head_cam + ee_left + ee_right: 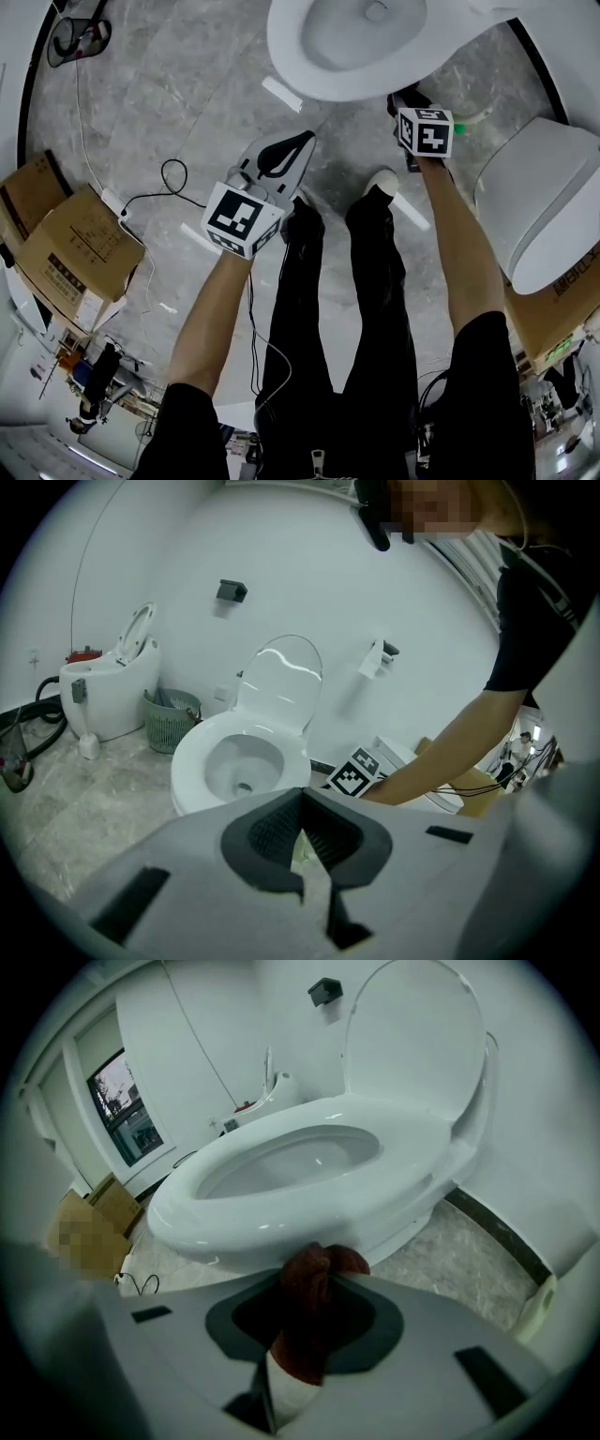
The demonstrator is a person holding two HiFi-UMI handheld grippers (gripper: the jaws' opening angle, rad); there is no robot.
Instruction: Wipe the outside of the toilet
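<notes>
— Item one, the right tool?
— Right tool [321,1281]: clenched on a dark red cloth [307,1326], which bunches out past the tips. The cloth sits against the toilet [281,1213], at the bowl's outer wall just under the rim. Contact looks likely but is not certain.
— Item two?
— Left tool [300,799]: tips pressed together with nothing between them. It is held above the floor [187,94] near the person's legs, well apart from the bowl.
— The toilet itself?
— White, lid [412,1044] upright, standing at the floor's far edge against the wall.
— Further out?
— Second toilet [544,206] at the floor's right edge, beside the right forearm. Cardboard boxes [70,248] at the left edge. Black cable [173,178] looped on the floor between the boxes and the left tool. Green basket [172,719] by the wall, left of the toilet in the left gripper view
</notes>
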